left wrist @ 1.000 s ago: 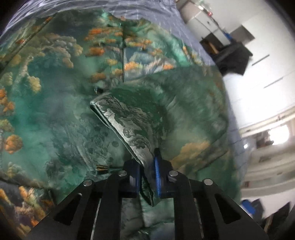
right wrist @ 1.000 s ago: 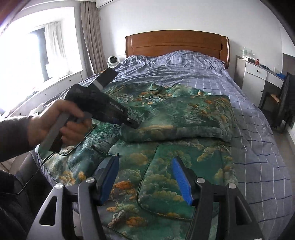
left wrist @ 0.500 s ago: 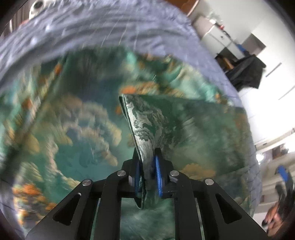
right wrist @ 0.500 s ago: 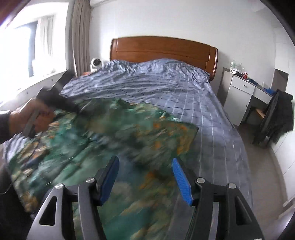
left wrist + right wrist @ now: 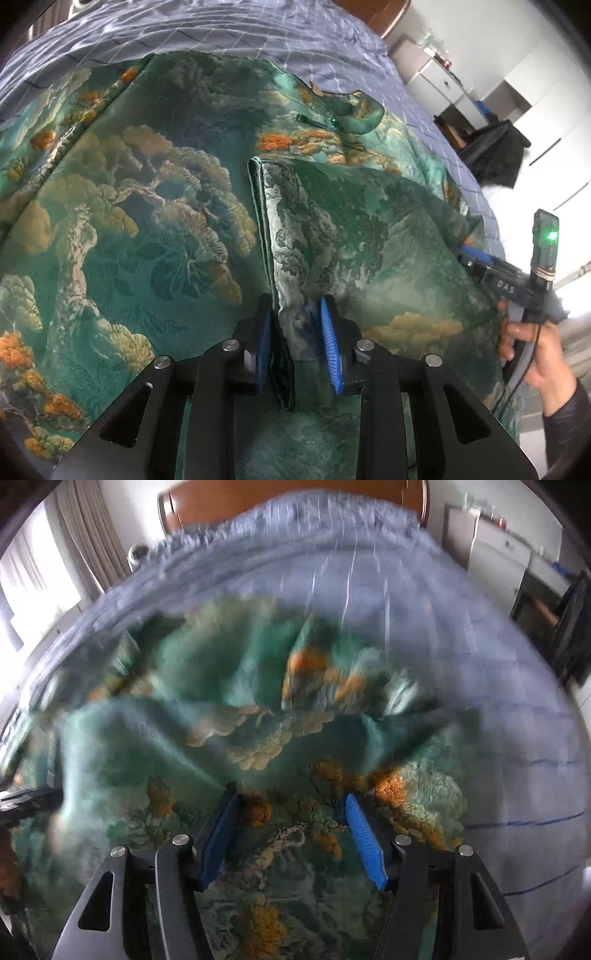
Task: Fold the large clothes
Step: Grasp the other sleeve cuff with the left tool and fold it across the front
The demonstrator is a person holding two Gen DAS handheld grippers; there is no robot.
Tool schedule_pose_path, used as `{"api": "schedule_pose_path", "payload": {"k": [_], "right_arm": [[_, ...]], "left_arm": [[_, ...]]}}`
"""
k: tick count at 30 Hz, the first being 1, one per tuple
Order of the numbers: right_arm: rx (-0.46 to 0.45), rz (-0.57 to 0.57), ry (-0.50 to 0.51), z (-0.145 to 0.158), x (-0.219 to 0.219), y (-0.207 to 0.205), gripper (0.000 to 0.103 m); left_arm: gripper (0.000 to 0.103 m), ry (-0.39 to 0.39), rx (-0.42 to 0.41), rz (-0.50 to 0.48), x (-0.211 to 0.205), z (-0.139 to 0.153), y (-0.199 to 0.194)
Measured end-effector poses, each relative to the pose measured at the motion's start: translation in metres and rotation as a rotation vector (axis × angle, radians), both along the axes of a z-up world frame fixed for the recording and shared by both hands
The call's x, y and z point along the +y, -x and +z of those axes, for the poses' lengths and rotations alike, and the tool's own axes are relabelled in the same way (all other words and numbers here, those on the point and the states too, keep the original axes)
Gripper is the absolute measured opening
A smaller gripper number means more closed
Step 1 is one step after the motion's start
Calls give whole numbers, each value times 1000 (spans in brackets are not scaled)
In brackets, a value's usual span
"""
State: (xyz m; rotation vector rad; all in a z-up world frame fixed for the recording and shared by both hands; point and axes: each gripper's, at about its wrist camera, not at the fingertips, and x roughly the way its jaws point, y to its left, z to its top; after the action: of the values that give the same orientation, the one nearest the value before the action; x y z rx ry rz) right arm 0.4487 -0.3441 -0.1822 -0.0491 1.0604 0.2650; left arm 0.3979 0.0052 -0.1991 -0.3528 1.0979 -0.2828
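A large green garment with an orange and tan cloud pattern (image 5: 147,229) lies spread on the bed. A folded layer of it (image 5: 332,236) lies over its middle. My left gripper (image 5: 295,343) has its blue pads parted, with the folded hem (image 5: 284,332) still lying between them. My right gripper (image 5: 291,834) is open and empty, low over the garment (image 5: 229,738) near its right edge. In the left wrist view the right gripper (image 5: 480,258) shows at the far side of the fold, held in a hand (image 5: 532,354). The right wrist view is blurred.
The bed has a blue checked sheet (image 5: 229,33), also in the right wrist view (image 5: 424,602), and a wooden headboard (image 5: 295,498). A white cabinet (image 5: 491,554) and a dark garment on a chair (image 5: 495,147) stand to the right of the bed.
My left gripper carried the folded hem across the garment and has opened its pads. My right gripper swung down and forward, close over the garment.
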Motion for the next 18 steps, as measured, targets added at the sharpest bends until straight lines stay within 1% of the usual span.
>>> {"api": "schedule_pose_path", "payload": {"k": [3,5,7,9,12,14,16,18], "right_arm": [[-24,-12,-23,2,-4,4,62],[-31,-11,-5,11,-4,13,62],[-49,3,13,26,-3,30,62],[-77,47,-12,45,2,55,62],[-84,94,-32,58,10,83,62],[-62,102,-26,50,15,90,62],[-21,94,9,27,18,85,62],[16,78,3,7,16,78,62]], "left_arm": [[27,-19,-16,-6,-1,1,1],[28,-40,-32,-9,-3,1,3],[28,-62,-47,-10,-6,2,7],[28,-83,-58,-13,-10,2,8],[29,-101,-67,-15,-14,0,7],[29,-113,-69,-16,-16,0,7],[30,-129,-74,-22,-17,1,7],[33,-149,-78,-24,-20,4,8]]}}
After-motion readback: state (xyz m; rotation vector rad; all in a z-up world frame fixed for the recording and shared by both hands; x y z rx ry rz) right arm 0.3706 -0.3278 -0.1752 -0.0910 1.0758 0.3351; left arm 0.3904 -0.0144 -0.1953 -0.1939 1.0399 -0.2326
